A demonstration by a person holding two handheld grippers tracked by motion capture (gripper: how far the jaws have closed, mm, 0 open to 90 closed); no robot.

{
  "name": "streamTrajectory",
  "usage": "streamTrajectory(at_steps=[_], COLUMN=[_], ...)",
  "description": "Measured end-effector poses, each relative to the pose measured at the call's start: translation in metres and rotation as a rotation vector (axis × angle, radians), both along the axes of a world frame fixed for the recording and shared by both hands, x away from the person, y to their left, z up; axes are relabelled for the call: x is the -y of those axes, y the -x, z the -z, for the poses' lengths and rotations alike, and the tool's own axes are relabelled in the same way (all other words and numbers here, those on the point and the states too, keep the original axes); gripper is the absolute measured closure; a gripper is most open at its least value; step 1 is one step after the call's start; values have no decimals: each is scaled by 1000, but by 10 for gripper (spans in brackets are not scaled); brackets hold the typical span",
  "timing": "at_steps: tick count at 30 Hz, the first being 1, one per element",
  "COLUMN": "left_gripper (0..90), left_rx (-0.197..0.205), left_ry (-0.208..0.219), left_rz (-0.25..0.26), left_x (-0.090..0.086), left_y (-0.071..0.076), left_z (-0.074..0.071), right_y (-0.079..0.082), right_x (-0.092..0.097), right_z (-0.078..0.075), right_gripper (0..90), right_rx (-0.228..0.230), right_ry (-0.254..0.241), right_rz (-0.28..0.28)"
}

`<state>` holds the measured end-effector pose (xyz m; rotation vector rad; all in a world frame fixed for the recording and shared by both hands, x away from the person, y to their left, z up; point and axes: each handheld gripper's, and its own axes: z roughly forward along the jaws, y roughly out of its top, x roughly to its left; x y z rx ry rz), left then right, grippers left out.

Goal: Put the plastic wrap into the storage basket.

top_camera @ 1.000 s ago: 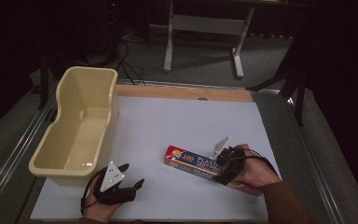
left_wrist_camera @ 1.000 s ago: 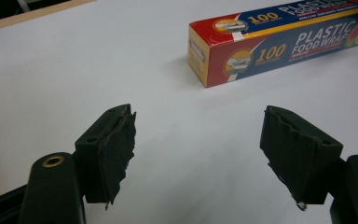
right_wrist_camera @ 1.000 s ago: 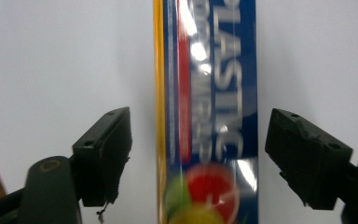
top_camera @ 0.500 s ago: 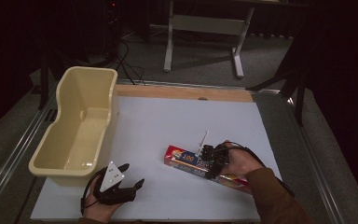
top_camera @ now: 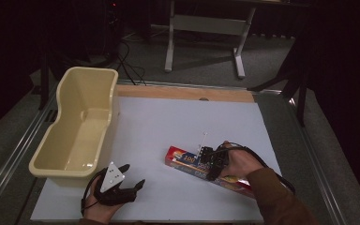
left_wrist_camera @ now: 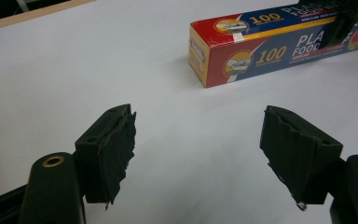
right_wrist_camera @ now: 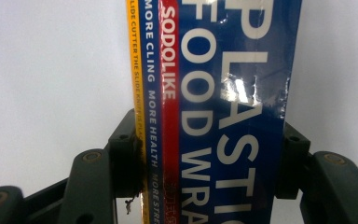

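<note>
Black right gripper (right_wrist_camera: 209, 158) has just closed onto the plastic wrap box (right_wrist_camera: 214, 93), apparently flat; left gripper (left_wrist_camera: 198, 154) gapes empty.

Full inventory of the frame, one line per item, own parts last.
plastic wrap box: 1, red, blue and yellow, flat on the table, front right, between the right jaws.
tub: 1, cream plastic, left edge of the table, nothing visible inside.
table: 1, white top with a wooden strip at the far edge.
metal stand: 1, grey, on the floor beyond the table.
cables: a few, black, on the floor behind the tub.
left gripper: 1, black, front left near the tub, jaws apart, nothing between them.
right gripper: 1, black, jaws have just been closing and now clamp the box from both sides.
right hand: 1, brown sleeve.
</note>
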<state>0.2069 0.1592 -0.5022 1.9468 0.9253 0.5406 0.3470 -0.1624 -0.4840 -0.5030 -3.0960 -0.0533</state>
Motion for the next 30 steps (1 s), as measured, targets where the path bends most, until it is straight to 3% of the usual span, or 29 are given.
streamTrajectory(at_steps=[10, 18, 23, 28, 30], left_gripper=[262, 262, 262, 262, 262], left_rx=[-1, 0, 0, 0, 1], left_ry=[1, 2, 2, 3, 1], left_rz=[-1, -1, -1, -2, -1], left_x=[0, 0, 0, 0, 0], left_y=[0, 0, 0, 0, 0], left_z=[0, 0, 0, 0, 0], right_y=[2, 4, 9, 15, 16], right_x=[3, 6, 7, 5, 5], right_z=[-2, -16, -29, -39, -45], right_gripper=[418, 418, 418, 418, 418], right_rx=[-61, -91, -121, -96, -96], right_ry=[-45, -130, -211, -265, -310], right_rz=[103, 166, 217, 271, 309])
